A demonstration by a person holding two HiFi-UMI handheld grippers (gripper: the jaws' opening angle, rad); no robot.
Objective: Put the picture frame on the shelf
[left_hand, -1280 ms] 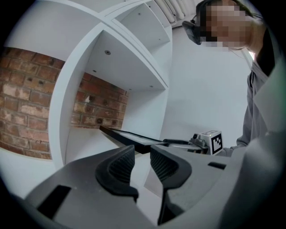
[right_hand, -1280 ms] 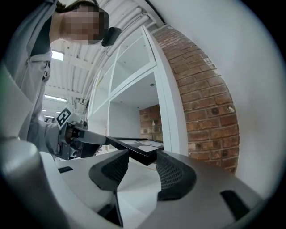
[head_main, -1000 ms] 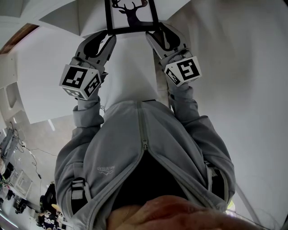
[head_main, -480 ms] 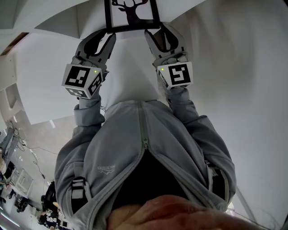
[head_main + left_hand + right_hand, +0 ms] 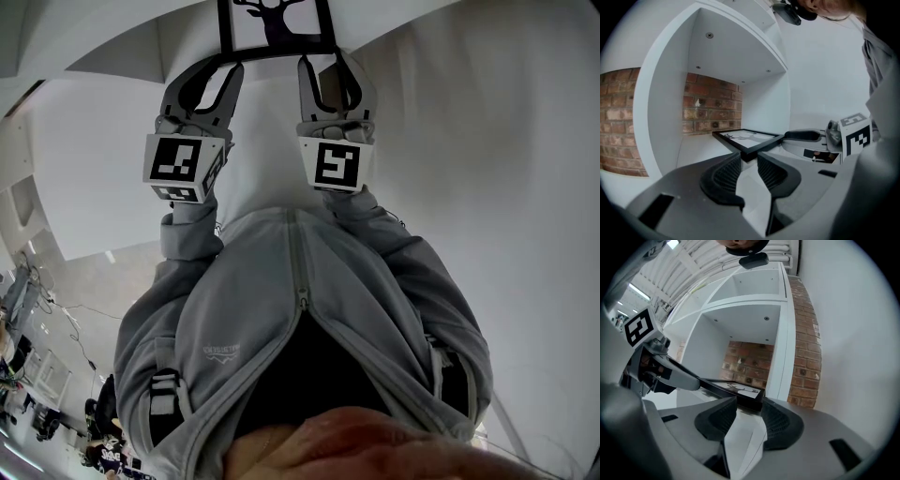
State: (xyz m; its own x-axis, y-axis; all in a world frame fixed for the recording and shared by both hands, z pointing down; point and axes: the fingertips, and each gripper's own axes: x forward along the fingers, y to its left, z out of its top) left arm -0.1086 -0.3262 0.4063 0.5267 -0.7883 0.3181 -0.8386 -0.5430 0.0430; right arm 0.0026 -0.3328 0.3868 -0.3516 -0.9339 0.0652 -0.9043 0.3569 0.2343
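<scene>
Over the last moment the right tongs (image 5: pixel 323 58) were rolled. Their marker cube (image 5: pixel 330 164) was turned flat towards the head camera instead of being tipped to one side. Their jaws were just being closed a bit more, with the near right corner of the picture frame (image 5: pixel 278 28) between them. The pads looked pressed on that corner. The left tongs (image 5: pixel 217 66) were kept clenched on the near left corner.

The frame was also moved a little higher in the head view, to the top middle. So it was probably carried deeper into the shelf (image 5: pixel 665 93). It was judged that the frame was almost in place and only had to be set down and let go.

In the head view, only the near part of the frame and the deer (image 5: pixel 272 11) printed in it were shown. Much more was shown in the two gripper views. There the frame was seen held almost flat inside the white shelf box, just below the middle of each picture. A brick wall (image 5: pixel 710 110) was seen behind it. Whether the frame was already resting on the shelf floor could not be told.
</scene>
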